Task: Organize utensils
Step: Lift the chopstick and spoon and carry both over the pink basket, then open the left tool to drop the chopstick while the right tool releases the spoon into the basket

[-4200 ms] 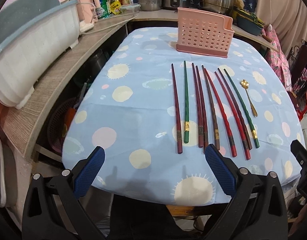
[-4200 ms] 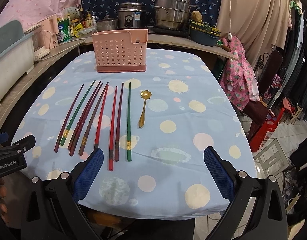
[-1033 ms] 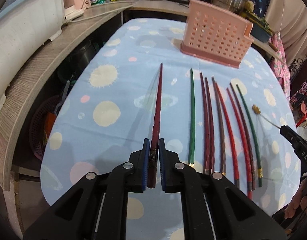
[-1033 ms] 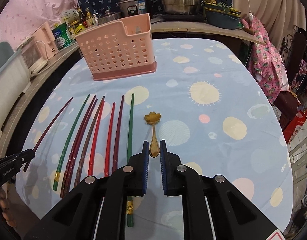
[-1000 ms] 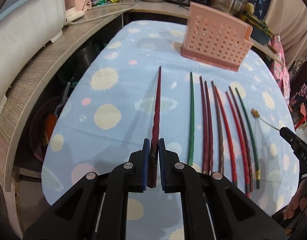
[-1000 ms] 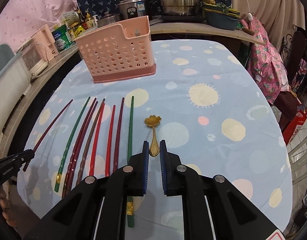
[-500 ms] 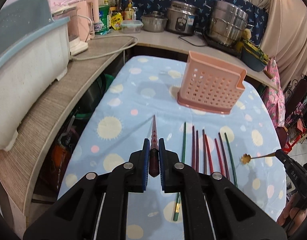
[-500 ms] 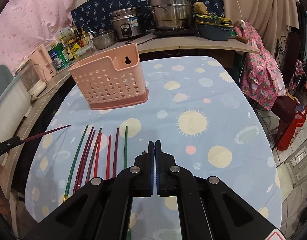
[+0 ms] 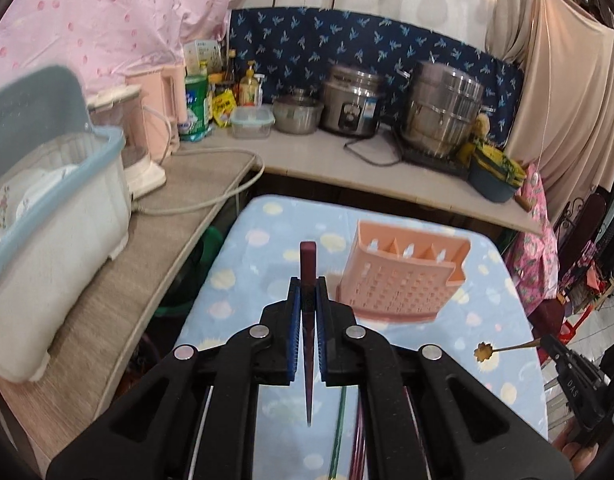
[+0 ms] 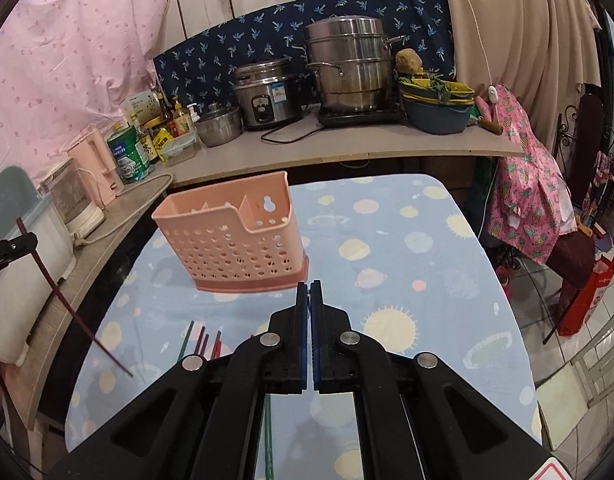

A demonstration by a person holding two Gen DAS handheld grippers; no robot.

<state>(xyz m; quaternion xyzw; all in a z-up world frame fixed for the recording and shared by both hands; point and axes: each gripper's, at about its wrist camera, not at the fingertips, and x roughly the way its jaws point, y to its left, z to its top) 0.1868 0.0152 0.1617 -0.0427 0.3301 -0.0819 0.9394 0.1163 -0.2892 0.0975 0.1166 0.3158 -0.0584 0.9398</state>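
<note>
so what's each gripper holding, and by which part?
Left gripper: dark red chopstick, near its thick end. Right gripper: gold spoon, by its handle end.

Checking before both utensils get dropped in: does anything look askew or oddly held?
Yes. The dark red chopstick is clamped near its thick end by the left gripper, so its long tip hangs down steeply. The gold spoon sticks out sideways from the right gripper. The pink holder stands upright.

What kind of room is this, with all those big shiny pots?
Most likely a home kitchen. A rice cooker and a tall steel steamer pot stand on the counter, sauce bottles sit beside them, and a pink utensil holder waits on the cloth-covered table.
</note>
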